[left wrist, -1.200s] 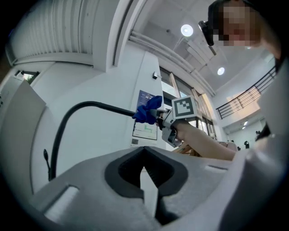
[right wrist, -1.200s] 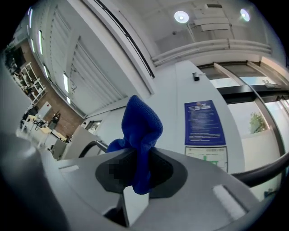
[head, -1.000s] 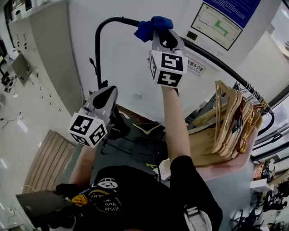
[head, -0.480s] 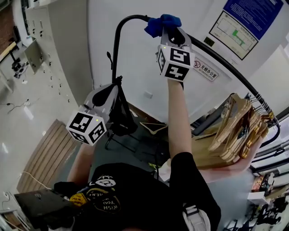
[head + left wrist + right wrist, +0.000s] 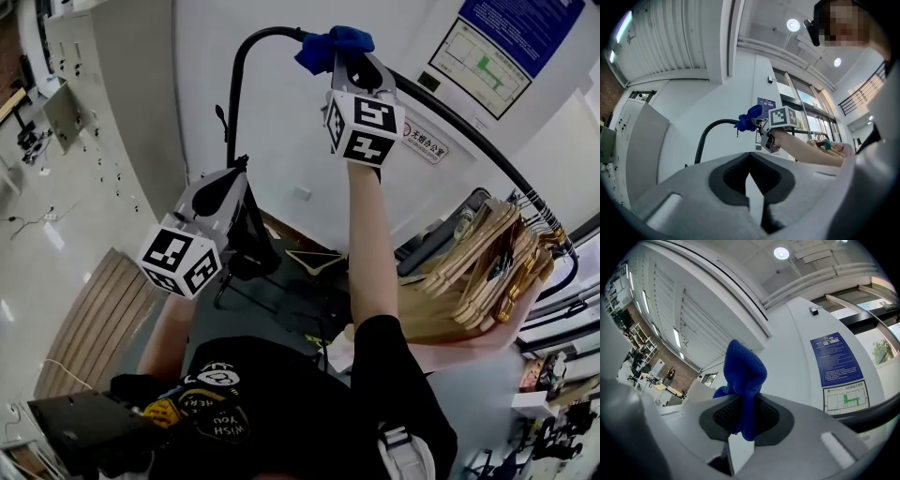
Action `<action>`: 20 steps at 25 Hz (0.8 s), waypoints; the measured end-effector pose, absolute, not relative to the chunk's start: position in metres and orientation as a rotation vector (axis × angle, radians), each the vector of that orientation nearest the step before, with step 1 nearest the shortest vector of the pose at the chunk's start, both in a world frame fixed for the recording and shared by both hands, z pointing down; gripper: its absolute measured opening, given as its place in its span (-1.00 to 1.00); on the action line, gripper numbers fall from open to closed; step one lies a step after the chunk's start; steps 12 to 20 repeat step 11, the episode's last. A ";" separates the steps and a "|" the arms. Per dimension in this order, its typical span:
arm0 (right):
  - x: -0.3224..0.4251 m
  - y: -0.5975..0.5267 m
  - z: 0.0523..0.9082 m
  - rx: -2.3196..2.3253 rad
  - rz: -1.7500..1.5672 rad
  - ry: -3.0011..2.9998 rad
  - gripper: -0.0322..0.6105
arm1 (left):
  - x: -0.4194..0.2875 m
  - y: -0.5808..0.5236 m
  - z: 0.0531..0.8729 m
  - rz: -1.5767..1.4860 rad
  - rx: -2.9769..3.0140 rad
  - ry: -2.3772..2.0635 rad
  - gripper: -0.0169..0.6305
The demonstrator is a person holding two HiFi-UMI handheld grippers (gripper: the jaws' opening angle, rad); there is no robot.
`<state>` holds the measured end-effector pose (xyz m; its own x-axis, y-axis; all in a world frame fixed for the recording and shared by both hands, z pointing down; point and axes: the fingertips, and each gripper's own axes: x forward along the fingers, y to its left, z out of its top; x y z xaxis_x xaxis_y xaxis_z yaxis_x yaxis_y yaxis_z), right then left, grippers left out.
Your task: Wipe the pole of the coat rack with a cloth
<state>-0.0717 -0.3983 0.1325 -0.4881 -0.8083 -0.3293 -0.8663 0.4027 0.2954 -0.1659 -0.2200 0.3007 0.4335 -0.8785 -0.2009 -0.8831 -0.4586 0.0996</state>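
right gripper (image 5: 344,58) pinches blue cloth (image 5: 330,47) at rack pole (image 5: 232,94); left gripper (image 5: 232,176) closed, empty; shirt (image 5: 281,412) reads "wish you".

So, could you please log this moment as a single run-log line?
right gripper: shut on blue cloth, at top bend of pole | left gripper: shut, empty, held low | wooden hangers: bunched farther along pole

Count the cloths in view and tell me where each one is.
1. The blue cloth is clamped in the right gripper at the top bend of the black pole. No other shows; the clutter below might hide one.
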 end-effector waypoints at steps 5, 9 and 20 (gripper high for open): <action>-0.072 -0.399 0.133 -1.504 0.658 2.517 -0.68 | -0.167 -0.228 0.300 0.360 -2.643 1.620 -0.95; -0.072 -0.399 0.133 -1.495 0.650 2.518 -0.68 | -0.167 -0.236 0.297 0.354 -2.637 1.609 -0.95; -0.073 -0.399 0.134 -1.491 0.651 2.519 -0.68 | -0.168 -0.239 0.295 0.354 -2.632 1.605 -0.95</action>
